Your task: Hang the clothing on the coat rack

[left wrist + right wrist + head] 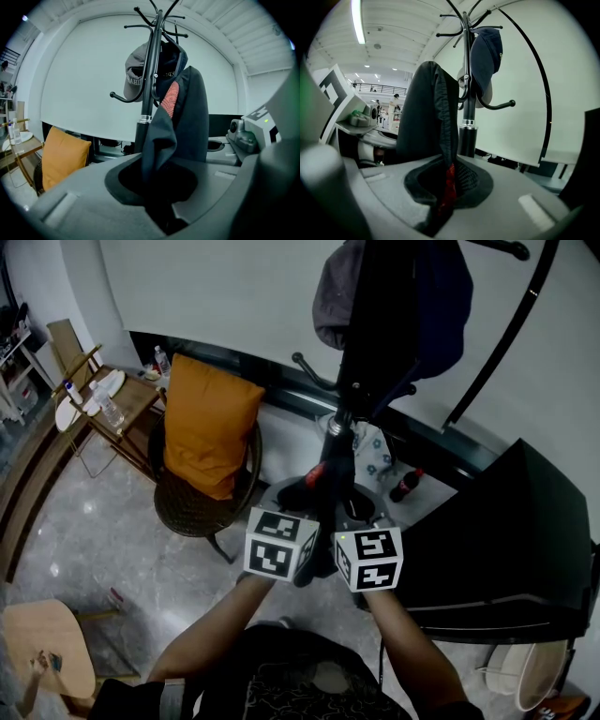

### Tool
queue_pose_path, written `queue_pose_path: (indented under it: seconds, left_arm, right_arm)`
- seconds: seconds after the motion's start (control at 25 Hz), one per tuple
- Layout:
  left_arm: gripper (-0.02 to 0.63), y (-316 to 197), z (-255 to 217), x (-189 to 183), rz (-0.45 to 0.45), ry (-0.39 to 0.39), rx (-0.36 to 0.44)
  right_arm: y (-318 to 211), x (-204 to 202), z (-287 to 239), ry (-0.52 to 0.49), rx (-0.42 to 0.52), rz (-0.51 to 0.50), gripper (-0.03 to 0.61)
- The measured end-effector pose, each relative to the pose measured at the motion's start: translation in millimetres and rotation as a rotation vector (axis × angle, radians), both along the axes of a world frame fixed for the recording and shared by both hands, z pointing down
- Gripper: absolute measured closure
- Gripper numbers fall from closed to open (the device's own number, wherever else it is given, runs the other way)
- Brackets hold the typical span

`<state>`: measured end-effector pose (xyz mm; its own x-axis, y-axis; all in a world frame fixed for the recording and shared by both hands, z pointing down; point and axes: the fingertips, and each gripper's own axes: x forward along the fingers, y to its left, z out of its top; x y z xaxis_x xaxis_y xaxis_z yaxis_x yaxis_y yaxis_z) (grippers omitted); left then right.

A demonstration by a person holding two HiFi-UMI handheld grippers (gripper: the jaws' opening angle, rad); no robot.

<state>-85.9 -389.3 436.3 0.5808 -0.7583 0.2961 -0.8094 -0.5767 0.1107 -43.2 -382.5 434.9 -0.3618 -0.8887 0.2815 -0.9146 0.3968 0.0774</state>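
Currently on record, item by item.

Left gripper (158, 190): jaws pressed together on a fold of the dark jacket (190, 117). The cloth rises straight up from the pinch, and an orange-red lining shows along its edge.

Right gripper (443, 197): jaws likewise closed on the jacket, with a strip of red lining caught in the pinch. In the head view the two grippers sit side by side, marker cubes nearly touching.

Jacket: held up ahead of both grippers, just beside the pole of the coat rack (150, 79). Whether its top rests on a hook cannot be told.

Coat rack: black, upright, directly ahead of both grippers, with curved hooks at the top and lower down.

Grey cap (132, 77): hung on the rack, above and ahead of the left gripper.

Navy cap (486, 54): hung on the rack, above and ahead of the right gripper.

Orange cushion (208, 423): ahead and to the left of the left gripper, propped upright in a dark wicker chair (192, 507).

Cola bottle (405, 486): on the floor beyond the right gripper, near the rack's base.
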Motion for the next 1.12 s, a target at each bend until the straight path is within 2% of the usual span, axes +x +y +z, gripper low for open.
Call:
queue_pose_path:
  seconds: [0.6, 1.12]
  left_arm:
    - [0.558, 17, 2, 1, 0.006, -0.031, -0.026]
    - [0.515, 40, -2, -6, -0.049, -0.034, -0.045]
  right_arm:
    - [16, 2, 1, -0.012, -0.029, -0.019, 0.548]
    - [38, 4, -3, -0.037, -0.045, -0.053, 0.528]
